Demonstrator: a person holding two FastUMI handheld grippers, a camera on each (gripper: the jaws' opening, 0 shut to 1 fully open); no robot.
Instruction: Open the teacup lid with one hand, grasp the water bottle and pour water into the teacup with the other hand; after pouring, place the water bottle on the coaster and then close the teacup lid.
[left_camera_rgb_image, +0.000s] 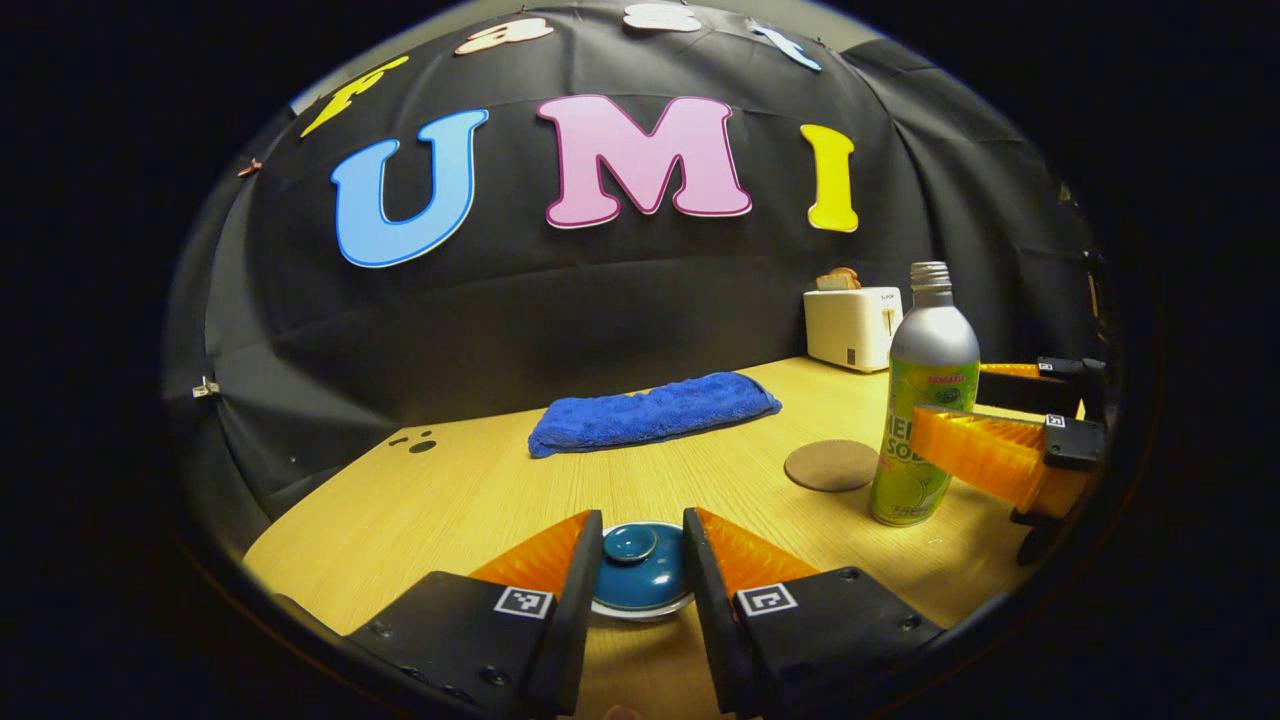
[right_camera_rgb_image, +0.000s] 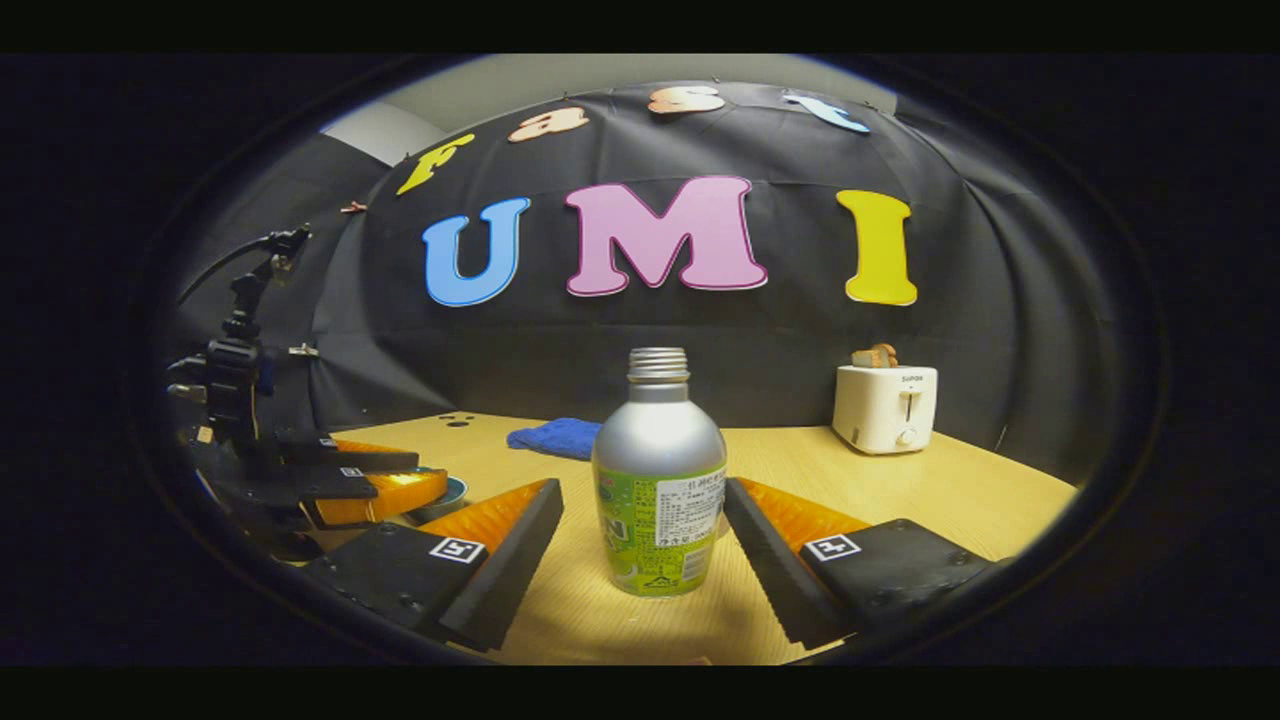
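Left gripper (left_camera_rgb_image: 640, 565): nearest in left gripper view; fingers spread wide either side of teacup lid (left_camera_rgb_image: 640, 572); gap visible each side, not pressing; holds nothing
Teacup lid: blue w/ round knob on top, sitting on teacup (left_camera_rgb_image: 640, 606); only cup's pale rim peeks out below lid; lid still on
Right gripper (right_camera_rgb_image: 645, 535): in right gripper view fingers wide apart, water bottle (right_camera_rgb_image: 659, 480) between them; gaps both sides, no contact; nothing held; from left gripper view it sits at far right (left_camera_rgb_image: 935, 420), one finger crossing in front of bottle's label, whether touching can't tell from there
Water bottle: upright on table (left_camera_rgb_image: 480, 490); silver upper body, green label, no cap on threaded neck
Coaster (left_camera_rgb_image: 832, 465): round, brown, flat on table just beside bottle, on its left in left gripper view; bare
Towel (left_camera_rgb_image: 652, 412): blue, folded, lying toward back of table near wall
Toaster (right_camera_rgb_image: 886, 405): white, back right corner, bread sticking out of top
Left gripper seen from right gripper view (right_camera_rgb_image: 385, 485): far left, low over table, w/ dark rig above it
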